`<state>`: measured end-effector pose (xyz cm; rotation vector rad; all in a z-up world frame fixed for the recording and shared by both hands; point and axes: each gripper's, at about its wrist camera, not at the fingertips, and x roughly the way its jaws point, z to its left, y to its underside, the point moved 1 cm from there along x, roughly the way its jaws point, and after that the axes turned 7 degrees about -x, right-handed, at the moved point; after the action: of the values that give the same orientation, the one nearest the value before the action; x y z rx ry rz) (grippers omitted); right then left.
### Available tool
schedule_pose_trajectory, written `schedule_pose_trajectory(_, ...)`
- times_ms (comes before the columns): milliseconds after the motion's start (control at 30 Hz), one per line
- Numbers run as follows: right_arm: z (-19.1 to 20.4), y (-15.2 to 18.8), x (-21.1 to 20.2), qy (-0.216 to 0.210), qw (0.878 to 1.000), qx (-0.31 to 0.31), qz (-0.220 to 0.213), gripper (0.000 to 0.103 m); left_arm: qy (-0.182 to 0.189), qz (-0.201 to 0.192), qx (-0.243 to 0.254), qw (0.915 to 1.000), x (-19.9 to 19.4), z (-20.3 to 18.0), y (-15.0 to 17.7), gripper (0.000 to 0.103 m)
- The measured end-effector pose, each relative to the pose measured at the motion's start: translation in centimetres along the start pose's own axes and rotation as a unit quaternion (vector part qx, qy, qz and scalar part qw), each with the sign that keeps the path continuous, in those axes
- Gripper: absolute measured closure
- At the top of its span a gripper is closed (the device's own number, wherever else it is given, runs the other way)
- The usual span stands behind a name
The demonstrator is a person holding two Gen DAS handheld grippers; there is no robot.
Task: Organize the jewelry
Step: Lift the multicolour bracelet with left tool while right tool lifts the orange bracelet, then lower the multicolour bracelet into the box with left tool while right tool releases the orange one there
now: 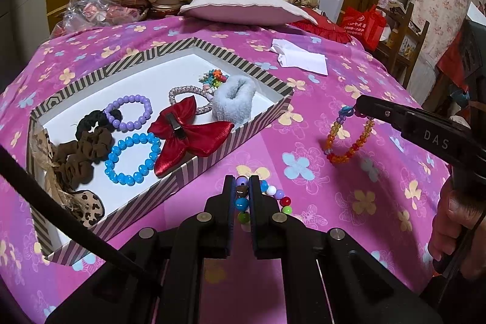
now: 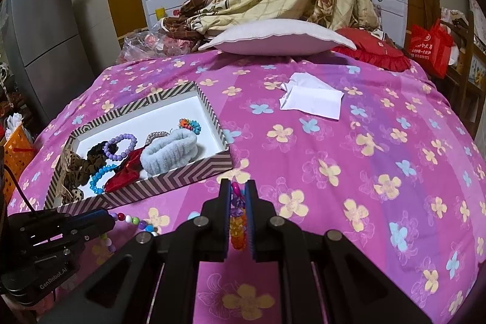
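A striped box [image 1: 243, 63] [image 2: 182, 181] lies on the pink flowered bedspread, holding a purple bead bracelet [image 1: 130, 113], a blue bead bracelet [image 1: 132, 158], a red bow [image 1: 188, 135], a grey fluffy scrunchie [image 1: 234, 100] and brown scrunchies [image 1: 82, 154]. My left gripper [image 1: 242, 187] is shut on a multicoloured bead bracelet [image 1: 275, 195] just right of the box's near corner. My right gripper [image 2: 237, 190] is shut on an orange and red crystal bracelet [image 2: 238, 230]; in the left wrist view that bracelet [image 1: 346, 138] hangs from the right gripper's tip [image 1: 363, 108] above the bedspread.
A white folded paper [image 1: 300, 58] [image 2: 313, 99] lies further back on the bedspread. A pale pillow [image 2: 273, 40] and a red cushion [image 2: 373, 52] sit at the far edge. A person's hand [image 1: 455, 226] grips the right tool's handle.
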<state>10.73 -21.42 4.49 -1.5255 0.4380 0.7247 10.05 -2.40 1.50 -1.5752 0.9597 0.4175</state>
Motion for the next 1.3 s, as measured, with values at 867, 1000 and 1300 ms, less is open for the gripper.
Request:
schedule_pose_trajectory(867, 1.9, -1.8, -1.7, -0.019, 0.998, -0.009, -0.065, 0.094, 0.008, -0.022, -0.01, 0.9997, -1.4, 0.6, -1.0, 0.094)
schedule_pose_trajectory(1000, 2.6, -2.9, -2.1, -0.032, 0.996, -0.014, -0.084, 0.094, 0.016, -0.048, -0.018, 0.9986, -3.2, 1.1, -2.6, 0.094)
schedule_pose_trajectory(1300, 4.8, -7.8, -1.7, -0.065, 0.99, -0.019, -0.124, 0.094, 0.013, -0.093, -0.056, 0.994, -4.9, 5.4, -8.2, 0.094)
